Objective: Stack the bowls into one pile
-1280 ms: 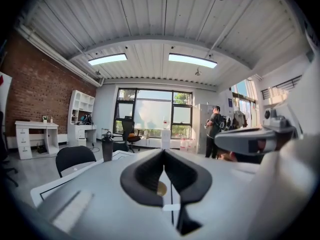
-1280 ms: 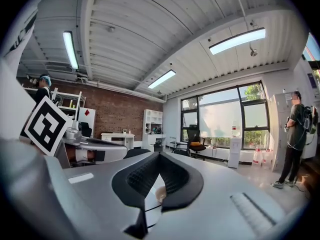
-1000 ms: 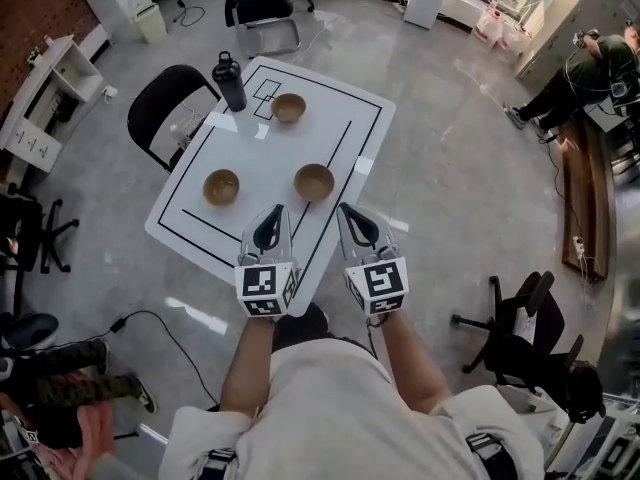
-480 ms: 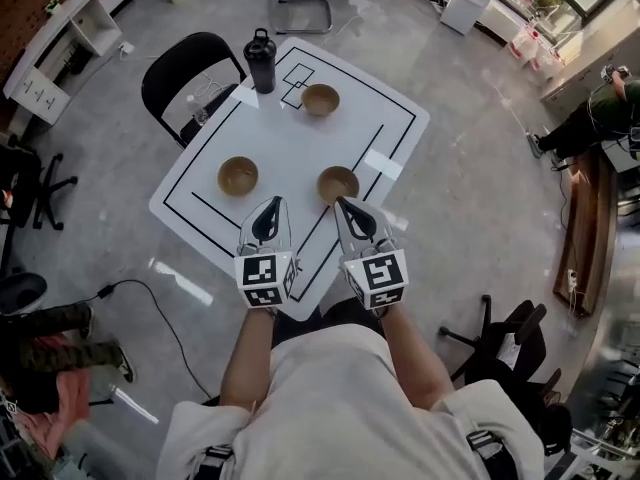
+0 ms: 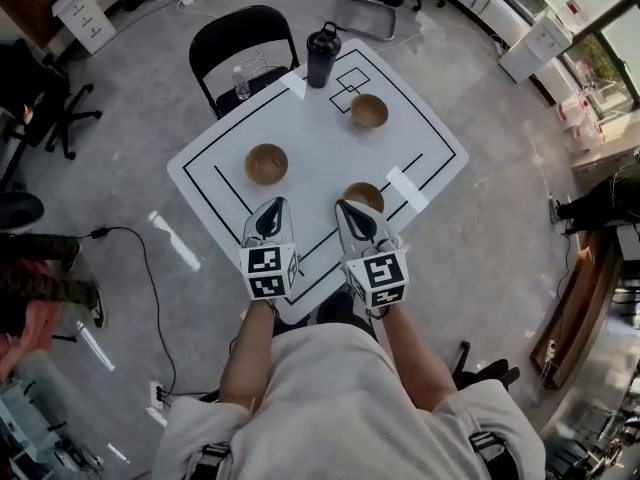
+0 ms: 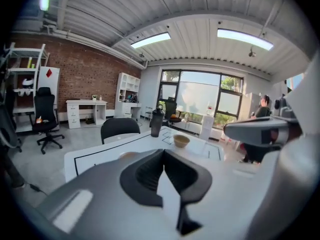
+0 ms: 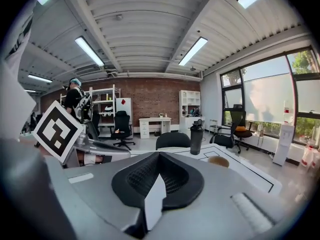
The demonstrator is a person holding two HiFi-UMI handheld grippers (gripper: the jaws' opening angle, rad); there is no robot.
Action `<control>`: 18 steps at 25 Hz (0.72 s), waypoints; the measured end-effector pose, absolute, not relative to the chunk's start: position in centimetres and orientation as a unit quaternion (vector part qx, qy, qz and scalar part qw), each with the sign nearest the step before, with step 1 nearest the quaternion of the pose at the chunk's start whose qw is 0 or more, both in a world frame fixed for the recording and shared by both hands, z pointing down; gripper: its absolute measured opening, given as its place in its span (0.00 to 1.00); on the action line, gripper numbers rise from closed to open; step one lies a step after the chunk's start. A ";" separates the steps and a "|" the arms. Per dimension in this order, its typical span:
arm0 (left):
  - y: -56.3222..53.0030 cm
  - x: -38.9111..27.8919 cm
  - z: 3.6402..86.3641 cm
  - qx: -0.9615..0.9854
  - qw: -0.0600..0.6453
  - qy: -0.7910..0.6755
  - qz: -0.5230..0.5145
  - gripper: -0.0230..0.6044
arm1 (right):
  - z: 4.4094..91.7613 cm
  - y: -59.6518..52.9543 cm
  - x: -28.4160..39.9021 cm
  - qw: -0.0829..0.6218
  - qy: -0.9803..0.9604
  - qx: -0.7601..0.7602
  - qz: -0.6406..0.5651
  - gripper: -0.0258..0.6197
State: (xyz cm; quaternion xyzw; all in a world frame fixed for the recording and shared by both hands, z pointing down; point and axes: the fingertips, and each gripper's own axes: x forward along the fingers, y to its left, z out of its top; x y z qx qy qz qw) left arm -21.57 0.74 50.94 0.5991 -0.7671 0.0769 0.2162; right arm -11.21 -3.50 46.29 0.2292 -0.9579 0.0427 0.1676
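Three brown bowls stand apart on the white table: a left bowl, a far bowl and a near bowl. My left gripper hovers shut and empty over the table's near part, just short of the left bowl. My right gripper is shut and empty too, its tip close beside the near bowl. In the left gripper view the closed jaws of the left gripper point towards the far bowl. Past the tip of the right gripper, the right gripper view shows one bowl.
A black bottle stands at the table's far corner, also seen as the bottle and the bottle. A black chair stands beyond the table. Cables lie on the floor at the left. Office chairs and desks ring the room.
Both grippers have come forward and lower, from the table's near edge to over its near part. The right tip now sits next to the near bowl. Both stay shut.
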 end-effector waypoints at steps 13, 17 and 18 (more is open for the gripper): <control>0.4 -27.1 58.4 0.499 0.352 -0.789 0.076 0.04 | 48.4 -4.6 -11.6 0.199 -0.951 0.230 0.053 0.04; 0.1 -28.6 60.4 0.485 0.375 -0.785 0.085 0.04 | 49.0 -4.8 -11.6 0.208 -0.945 0.246 0.056 0.04; -0.1 -28.9 60.9 0.482 0.379 -0.785 0.088 0.04 | 49.1 -4.8 -11.7 0.209 -0.944 0.249 0.057 0.04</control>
